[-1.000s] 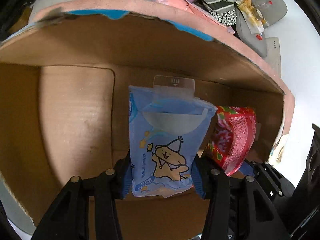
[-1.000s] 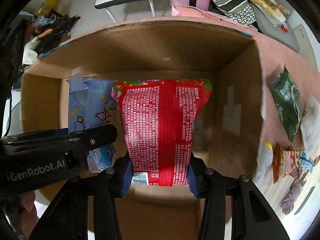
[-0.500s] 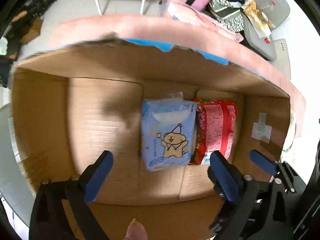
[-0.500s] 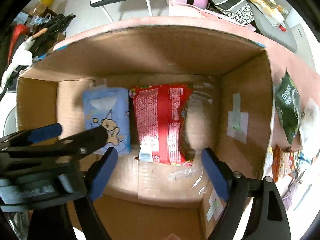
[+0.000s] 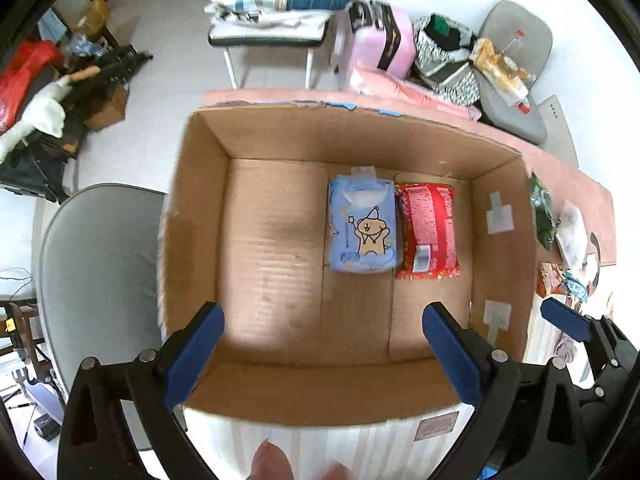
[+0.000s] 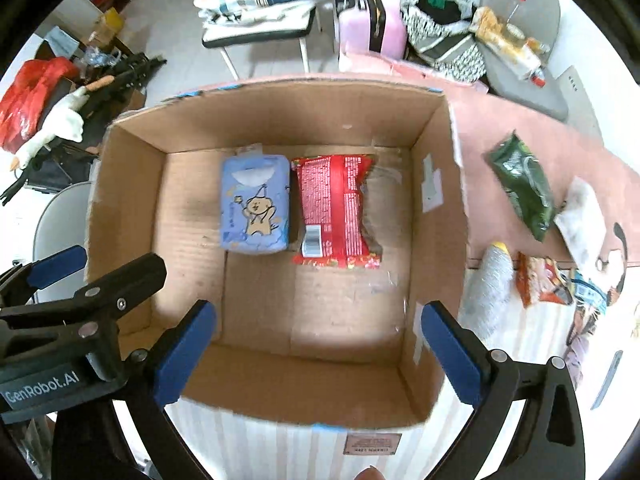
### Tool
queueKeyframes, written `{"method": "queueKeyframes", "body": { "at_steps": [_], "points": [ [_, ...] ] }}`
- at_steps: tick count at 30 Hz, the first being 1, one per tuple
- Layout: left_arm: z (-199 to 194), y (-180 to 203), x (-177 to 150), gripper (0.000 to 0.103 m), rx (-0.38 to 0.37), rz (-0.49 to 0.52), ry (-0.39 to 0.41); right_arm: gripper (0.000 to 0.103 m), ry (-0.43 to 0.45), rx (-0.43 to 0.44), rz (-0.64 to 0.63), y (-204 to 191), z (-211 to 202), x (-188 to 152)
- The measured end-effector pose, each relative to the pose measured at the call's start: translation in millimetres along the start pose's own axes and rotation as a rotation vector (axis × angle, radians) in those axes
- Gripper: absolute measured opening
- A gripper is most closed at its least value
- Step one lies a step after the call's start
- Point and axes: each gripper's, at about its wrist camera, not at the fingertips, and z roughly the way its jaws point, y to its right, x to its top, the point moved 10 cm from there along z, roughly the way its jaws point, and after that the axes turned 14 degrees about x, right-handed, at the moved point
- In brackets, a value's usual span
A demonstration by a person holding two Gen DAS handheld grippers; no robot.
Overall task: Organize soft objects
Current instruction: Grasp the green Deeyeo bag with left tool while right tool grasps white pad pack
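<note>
Both grippers hang above the cardboard box point(image 5: 496, 216), the left gripper point(image 5: 320, 344) and right gripper point(image 6: 316, 336) spread wide with jaws just opened, nothing between them. The blue tissue pack point(image 5: 362, 226) and red snack packet point(image 5: 428, 236) lie side by side, touching, on the box floor.

Readable text: only one brand name, on a gripper.

In the right wrist view the words "GenRobot.AI" stand in white letters on the black body of the left gripper point(image 6: 44, 276), at the lower left of the picture. The red packet point(image 6: 334, 210) in the cardboard box point(image 6: 280, 384) has dense white print and a barcode, but the letters are too small to read. The blue tissue pack point(image 6: 256, 204) shows only a cartoon bear drawing. A small brown label point(image 6: 374, 444) on the striped surface below the box has print that is too blurred to read.
</note>
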Motion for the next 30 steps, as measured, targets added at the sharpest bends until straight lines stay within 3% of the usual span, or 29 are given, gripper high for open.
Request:
{"method": "queueKeyframes", "body": {
  "at_steps": [5,11,15,20,24,27,30],
  "points": [
    [-33,-10,-20,0.102,0.032,-0.003,0.086,0.103,0.067,-0.007,-0.025,-3,-26,-15],
    [-56,-3,-40,0.102,0.002,-0.009,0.095,0.103,0.091,0.07,-0.021,-10,-52,-42],
    [-77,15,-42,0.102,-0.023,-0.02,0.112,0.103,0.107,0.133,0.053,15,-71,-50],
    [-106,76,-25,0.102,-0.064,0.018,0.137,0.103,0.157,0.138,0.229,109,-110,-47],
    [-106,148,-1,0.102,-0.099,0.055,0.097,0.103,0.203,0.092,0.419,227,-131,-35],
    [-81,218,25,0.102,-0.135,0.093,-0.014,0.103,0.221,0.08,0.528,300,-130,-16],
    [-35,286,54,0.102,-0.177,0.084,-0.174,0.102,0.216,0.089,0.619,367,-115,2]
  ]
}}
